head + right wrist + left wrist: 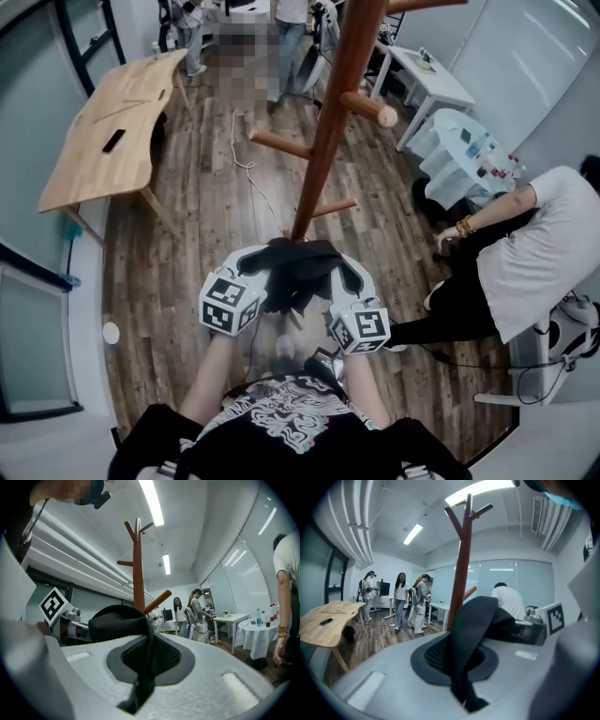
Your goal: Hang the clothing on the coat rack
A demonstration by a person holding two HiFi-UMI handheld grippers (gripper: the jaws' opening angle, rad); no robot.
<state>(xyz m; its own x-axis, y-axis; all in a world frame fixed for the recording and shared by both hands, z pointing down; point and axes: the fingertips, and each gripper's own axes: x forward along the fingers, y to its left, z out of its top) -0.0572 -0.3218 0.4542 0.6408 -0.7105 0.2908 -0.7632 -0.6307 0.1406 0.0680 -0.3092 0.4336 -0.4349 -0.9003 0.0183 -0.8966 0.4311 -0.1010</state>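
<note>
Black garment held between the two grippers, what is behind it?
The brown wooden coat rack stands behind the black garment, pole and pegs visible. Its foot is covered by the cloth, so the base cannot be seen.

- A wooden table (94, 159) stands at the far left, with a phone (113, 141) on it.
- A white cable (246, 155) lies on the floor (187, 262).
- A person (534, 253) sits at the right, near a round white table (445, 178).
- Other people (291, 28) stand far away.

Head view looks steeply down on the coat rack (331, 122); both gripper views face it close along their jaws.
</note>
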